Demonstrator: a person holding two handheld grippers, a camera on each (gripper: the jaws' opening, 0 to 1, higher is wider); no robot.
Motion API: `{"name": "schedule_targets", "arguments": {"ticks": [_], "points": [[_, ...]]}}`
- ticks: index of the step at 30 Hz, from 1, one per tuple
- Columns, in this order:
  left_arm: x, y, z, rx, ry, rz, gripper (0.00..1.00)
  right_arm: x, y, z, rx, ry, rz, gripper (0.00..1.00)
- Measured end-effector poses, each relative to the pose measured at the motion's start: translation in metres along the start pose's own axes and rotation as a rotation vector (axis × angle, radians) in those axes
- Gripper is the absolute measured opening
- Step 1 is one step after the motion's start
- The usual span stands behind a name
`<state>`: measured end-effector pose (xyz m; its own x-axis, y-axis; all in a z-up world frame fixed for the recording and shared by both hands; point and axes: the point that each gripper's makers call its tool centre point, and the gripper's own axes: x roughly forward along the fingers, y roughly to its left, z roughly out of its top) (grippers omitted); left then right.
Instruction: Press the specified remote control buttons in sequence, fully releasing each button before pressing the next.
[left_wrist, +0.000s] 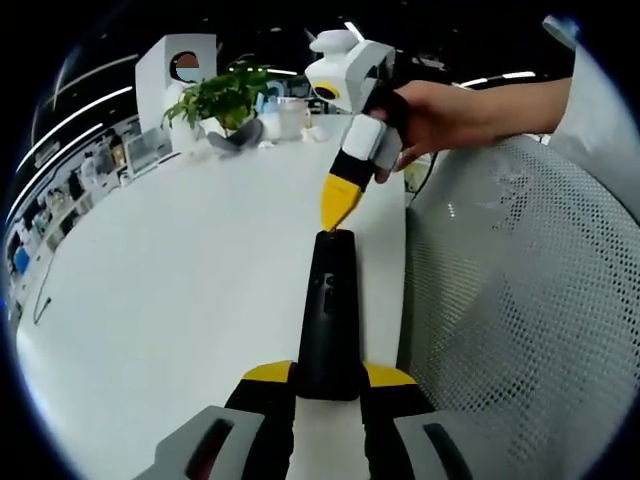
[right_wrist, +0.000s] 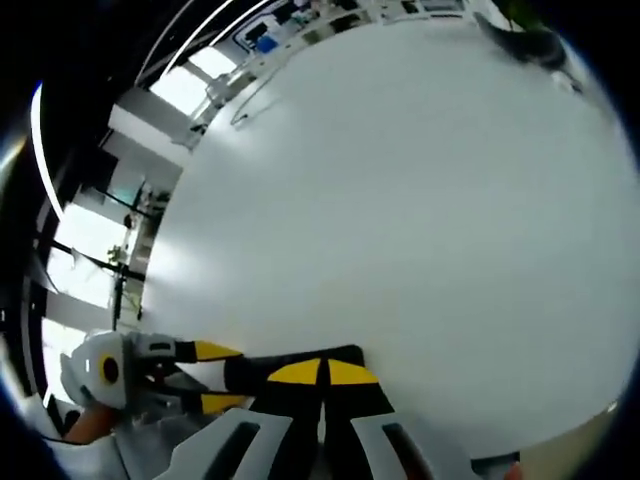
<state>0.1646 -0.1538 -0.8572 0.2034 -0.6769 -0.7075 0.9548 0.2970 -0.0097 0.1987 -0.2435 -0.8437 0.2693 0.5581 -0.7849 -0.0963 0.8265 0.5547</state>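
Gripped between the yellow-tipped jaws of the left gripper (left_wrist: 328, 378): black remote control (left_wrist: 331, 315), stretching away over the white table (left_wrist: 180, 270) near its edge. Pressed together to a point, jaws of the right gripper (left_wrist: 338, 215), touching the remote's far end. Behind, potted plant (left_wrist: 222, 98). Alongside, mesh chair (left_wrist: 520, 300).

No text, label, brand or number can be read — the remote control (left_wrist: 330, 320) shows buttons too small and dark to make out, and nothing elsewhere is legible.
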Motion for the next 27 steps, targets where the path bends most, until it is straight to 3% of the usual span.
{"name": "schedule_targets", "arguments": {"ticks": [7, 27], "points": [[0.0012, 0.0, 0.0008, 0.001, -0.004, -0.004, 0.24, 0.0041, -0.0021, -0.0024, -0.028, 0.018, -0.016, 0.0], [0.0022, 0.0001, 0.0006, -0.006, -0.006, -0.004, 0.24, 0.004, -0.0018, -0.0018, -0.045, -0.007, -0.024, 0.0]]}}
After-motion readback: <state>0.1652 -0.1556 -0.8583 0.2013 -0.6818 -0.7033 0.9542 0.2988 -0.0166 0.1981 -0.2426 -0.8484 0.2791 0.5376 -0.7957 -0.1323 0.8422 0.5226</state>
